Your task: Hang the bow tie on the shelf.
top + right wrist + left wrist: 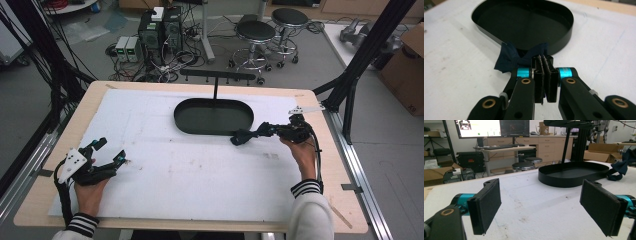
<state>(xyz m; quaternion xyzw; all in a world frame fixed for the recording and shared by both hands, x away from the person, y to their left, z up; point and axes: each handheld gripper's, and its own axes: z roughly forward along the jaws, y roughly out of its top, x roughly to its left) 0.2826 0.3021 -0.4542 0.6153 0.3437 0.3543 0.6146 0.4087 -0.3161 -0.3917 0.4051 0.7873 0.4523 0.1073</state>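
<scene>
We see the dark blue bow tie point(510, 58) pinched at one end in our right gripper point(545, 61), its jaws pressed tight on the cloth. It stretches from the jaws toward the black tray point(182, 120), just beside its near rim above the desk point(175, 175). Our left gripper point(111, 150) rests far away, jaws spread wide.

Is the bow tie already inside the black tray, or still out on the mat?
Still out. The bow tie hangs from the shut right gripper just outside the black tray wall, over the white mat; the tray floor is bare.
</scene>
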